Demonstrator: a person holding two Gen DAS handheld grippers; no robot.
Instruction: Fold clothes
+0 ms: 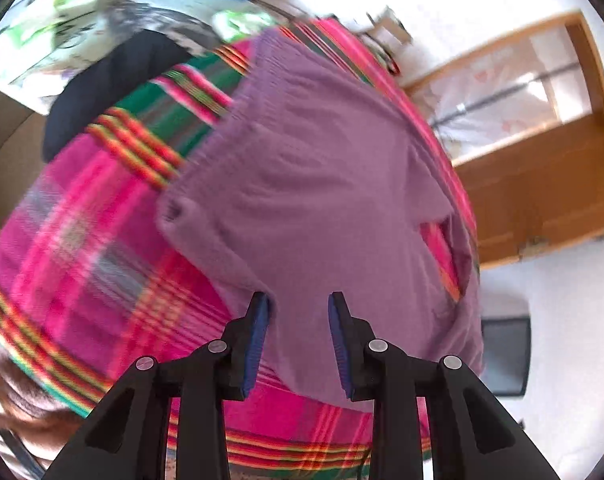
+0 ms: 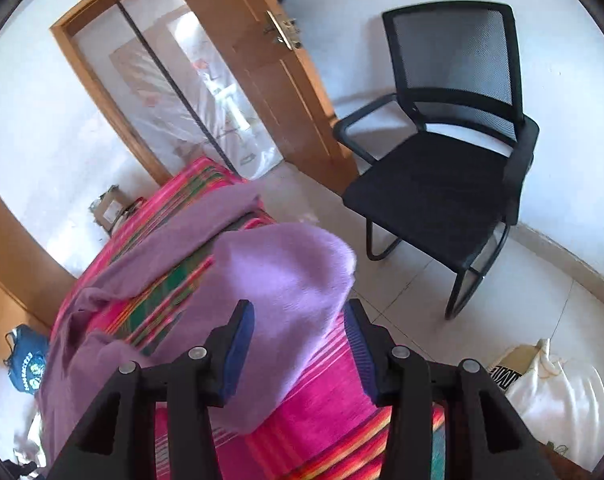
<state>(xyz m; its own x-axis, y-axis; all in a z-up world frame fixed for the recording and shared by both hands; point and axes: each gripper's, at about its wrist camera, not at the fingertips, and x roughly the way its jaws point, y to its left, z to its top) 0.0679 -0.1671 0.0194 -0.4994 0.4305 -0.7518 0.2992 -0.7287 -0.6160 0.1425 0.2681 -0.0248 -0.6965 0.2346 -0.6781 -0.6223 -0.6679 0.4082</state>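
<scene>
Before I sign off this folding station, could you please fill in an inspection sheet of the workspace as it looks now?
Surface: bright pink striped cloth covers the work surface.
Job's things: purple sweater spread on the cloth; one sleeve raised near the edge.
Clutter: dark garment at the far side; blue bag and white bag on the floor.
Grippers: left gripper with jaws apart over the sweater, pinching nothing; right gripper with jaws apart, sleeve between them, pads clear of it.
Cables: nothing seen.
Surroundings: black mesh chair, wooden door, pale tiled floor.
</scene>
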